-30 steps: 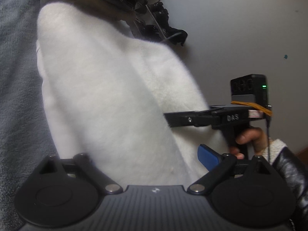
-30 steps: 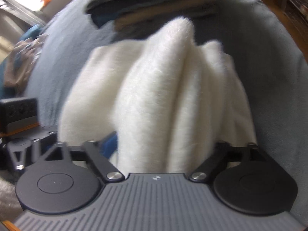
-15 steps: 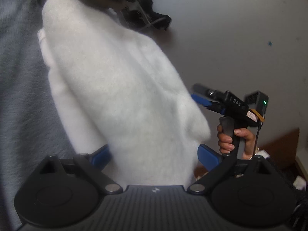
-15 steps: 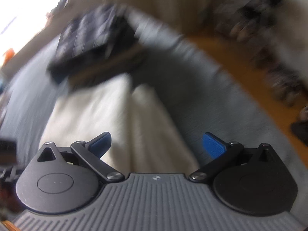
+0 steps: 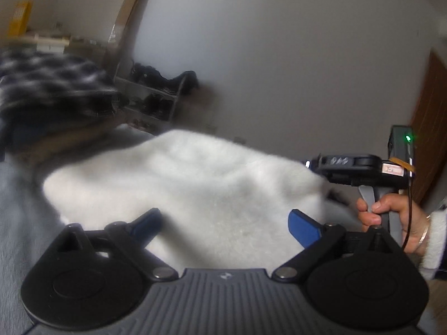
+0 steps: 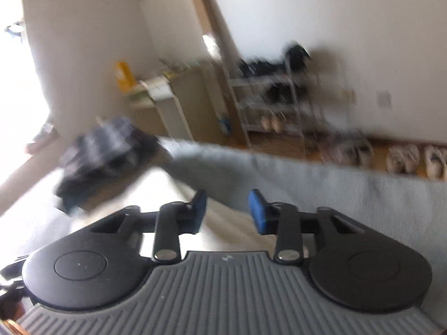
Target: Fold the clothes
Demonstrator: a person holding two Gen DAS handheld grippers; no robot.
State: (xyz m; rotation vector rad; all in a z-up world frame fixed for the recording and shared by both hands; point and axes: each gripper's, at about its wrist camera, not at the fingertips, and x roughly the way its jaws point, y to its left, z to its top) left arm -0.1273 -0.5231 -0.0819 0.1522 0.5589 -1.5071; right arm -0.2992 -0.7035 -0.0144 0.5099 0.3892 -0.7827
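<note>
My left gripper (image 5: 223, 223) has its jaws wide apart, with the fluffy white garment (image 5: 195, 184) bunched between them on the grey bed (image 6: 349, 195). My right gripper (image 6: 227, 212) has its jaws closing on nothing, the garment's edge just below them.

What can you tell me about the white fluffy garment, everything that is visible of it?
The white garment looks like thick, soft fleece with a fuzzy pile. It lies in a low, rounded heap on the grey blanket, not yet flat. Its near part fills the space between the left gripper's open blue fingers; whether they touch it is unclear. A dark checked pile sits behind it. No sleeves or collar can be seen.
</note>
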